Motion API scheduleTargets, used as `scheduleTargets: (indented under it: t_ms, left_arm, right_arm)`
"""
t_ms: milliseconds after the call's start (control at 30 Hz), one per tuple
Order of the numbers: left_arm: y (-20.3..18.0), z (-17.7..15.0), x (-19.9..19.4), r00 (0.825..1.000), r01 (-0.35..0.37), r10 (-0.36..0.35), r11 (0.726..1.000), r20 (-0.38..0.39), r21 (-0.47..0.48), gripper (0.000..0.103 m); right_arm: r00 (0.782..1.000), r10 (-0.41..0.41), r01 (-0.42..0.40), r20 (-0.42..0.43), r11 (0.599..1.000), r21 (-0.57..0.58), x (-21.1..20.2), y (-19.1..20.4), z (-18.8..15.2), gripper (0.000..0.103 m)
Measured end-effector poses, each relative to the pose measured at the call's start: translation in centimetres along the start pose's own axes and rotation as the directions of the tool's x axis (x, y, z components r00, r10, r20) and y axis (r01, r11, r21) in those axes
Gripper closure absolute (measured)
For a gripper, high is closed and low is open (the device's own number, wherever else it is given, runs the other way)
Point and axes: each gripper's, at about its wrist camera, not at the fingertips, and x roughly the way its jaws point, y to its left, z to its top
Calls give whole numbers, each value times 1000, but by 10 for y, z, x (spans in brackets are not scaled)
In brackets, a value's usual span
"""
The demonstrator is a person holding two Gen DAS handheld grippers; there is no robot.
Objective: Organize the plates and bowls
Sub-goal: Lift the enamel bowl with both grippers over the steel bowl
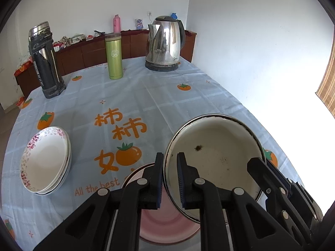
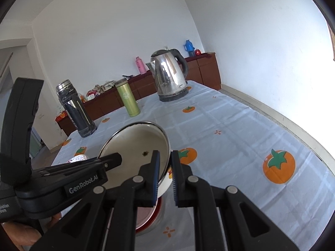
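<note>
A white enamel bowl point(image 1: 219, 146) point(image 2: 134, 146) with a dark rim and a chipped spot inside hangs tilted above the table, held by both grippers. My left gripper point(image 1: 170, 154) is shut on its left rim; its fingertip point(image 2: 117, 156) also shows in the right wrist view. My right gripper point(image 2: 165, 152) is shut on the opposite rim, and one of its fingers point(image 1: 254, 163) shows in the left wrist view. Below the enamel bowl a pink bowl point(image 1: 167, 226) point(image 2: 144, 215) sits on the table, partly hidden. A stack of floral plates point(image 1: 46, 161) point(image 2: 78, 159) lies to the left.
On the persimmon-print tablecloth point(image 1: 129, 96) stand a steel kettle point(image 1: 165, 44) point(image 2: 169, 77), a green flask point(image 1: 114, 56) point(image 2: 127, 97) and a black-and-steel thermos point(image 1: 45, 60) point(image 2: 73, 108) along the far side. A white wall runs close along the table's right edge point(image 2: 293, 125).
</note>
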Motion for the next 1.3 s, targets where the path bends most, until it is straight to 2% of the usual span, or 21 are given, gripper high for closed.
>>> scheduleTargets:
  t_ms: [867,1300]
  left_arm:
    - [20,-32,-37,999,-20,21,1000,46,-20,89]
    - [33,-43,-23,999,-44,44,998,4,-41,89]
  right_arm:
    - [1000,21,-21,8,999,-48,-30,31,-22,92]
    - [999,32,-34,-39,998,-43,-16,35,-34,92]
